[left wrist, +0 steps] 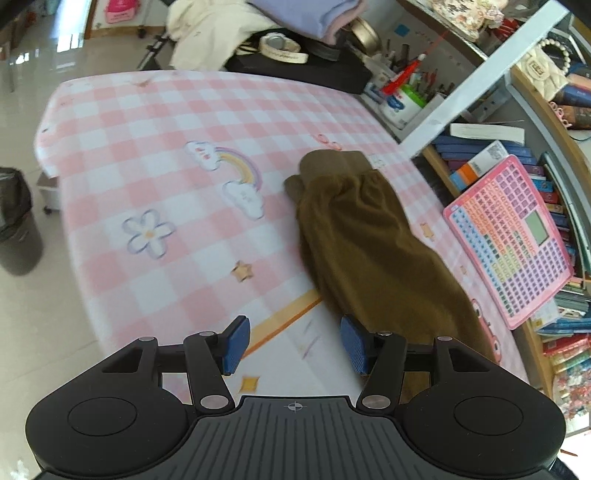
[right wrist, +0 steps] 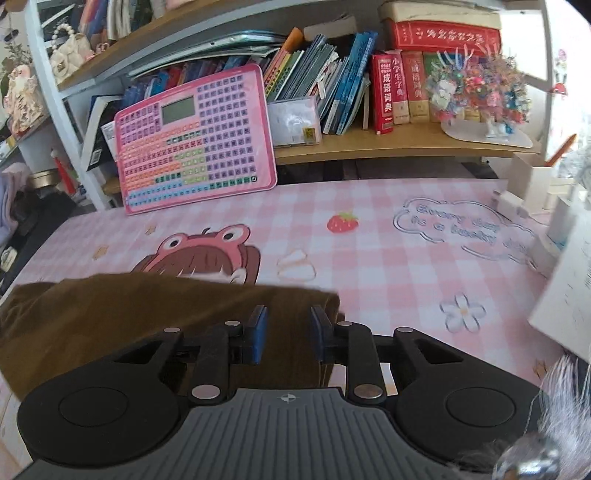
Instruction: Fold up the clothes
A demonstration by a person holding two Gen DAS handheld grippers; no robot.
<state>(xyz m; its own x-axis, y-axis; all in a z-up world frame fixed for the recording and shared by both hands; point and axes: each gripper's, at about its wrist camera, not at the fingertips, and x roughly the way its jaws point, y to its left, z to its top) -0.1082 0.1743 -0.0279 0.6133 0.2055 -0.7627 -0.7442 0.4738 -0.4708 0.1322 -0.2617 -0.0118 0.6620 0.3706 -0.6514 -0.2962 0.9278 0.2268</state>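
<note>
A brown pair of trousers [left wrist: 365, 243] lies folded lengthwise on the pink checked table cover [left wrist: 155, 155], its elastic waistband at the far end. My left gripper [left wrist: 293, 343] is open and empty just above the cover, with its right finger beside the trousers' near end. In the right wrist view the trousers [right wrist: 122, 317] stretch left across the cover [right wrist: 388, 273]. My right gripper [right wrist: 288, 332] is open, hovering over the trousers' right end, with cloth showing between and below its fingers.
A pink learning tablet [right wrist: 195, 140] leans against the bookshelf [right wrist: 369, 144] behind the table. Books, a colourful ornament [right wrist: 476, 92] and white boxes [right wrist: 532, 181] stand at the right. A pile of clothes [left wrist: 221, 29] and a pen holder [left wrist: 402, 99] sit at the table's far end.
</note>
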